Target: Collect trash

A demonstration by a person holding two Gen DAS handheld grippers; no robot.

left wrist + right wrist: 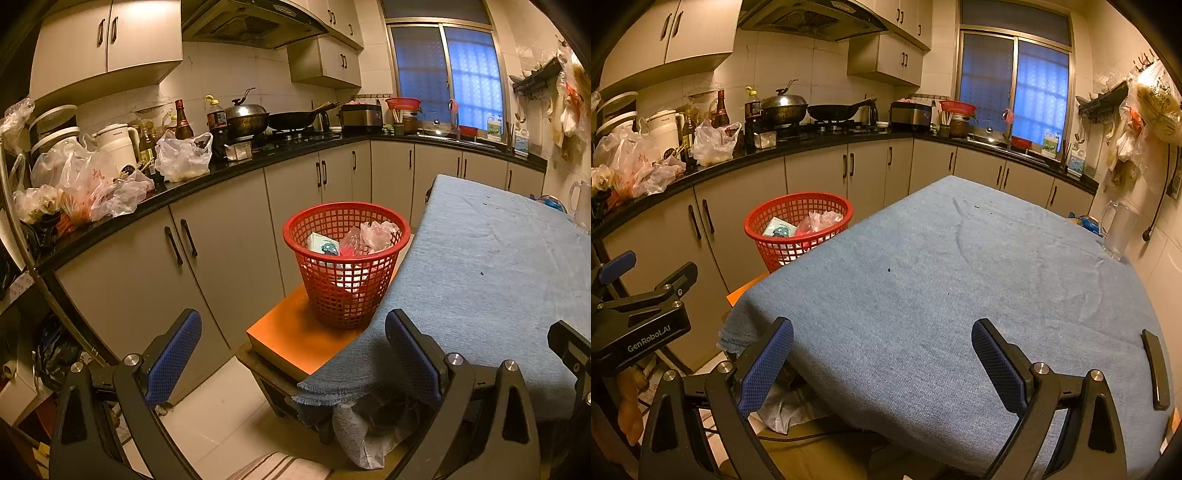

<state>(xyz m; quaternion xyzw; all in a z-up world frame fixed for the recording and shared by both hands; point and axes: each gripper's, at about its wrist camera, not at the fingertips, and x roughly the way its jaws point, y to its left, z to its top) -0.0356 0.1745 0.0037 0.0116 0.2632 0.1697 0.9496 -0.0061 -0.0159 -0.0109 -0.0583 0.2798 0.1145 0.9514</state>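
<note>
A red mesh basket (347, 266) stands on an orange stool (291, 339) beside the table. Inside it lie a small carton with a green cartoon face (324, 245) and crumpled pink-white plastic bags (373, 236). The right wrist view shows the same basket (798, 229) at the table's left edge. My left gripper (293, 354) hangs open in front of the basket, nothing between its blue pads. My right gripper (882, 362) is open over the near end of the blue tablecloth (960, 280), holding nothing. The left gripper's body (639, 317) shows at the left of the right wrist view.
A black countertop (240, 166) runs along the left and back, crowded with plastic bags (88, 181), bottles, a white kettle (114, 147) and woks on the stove. A clear pitcher (1117, 232) stands at the table's far right. Small dark crumbs (888, 270) dot the cloth. Bags hang on the right wall.
</note>
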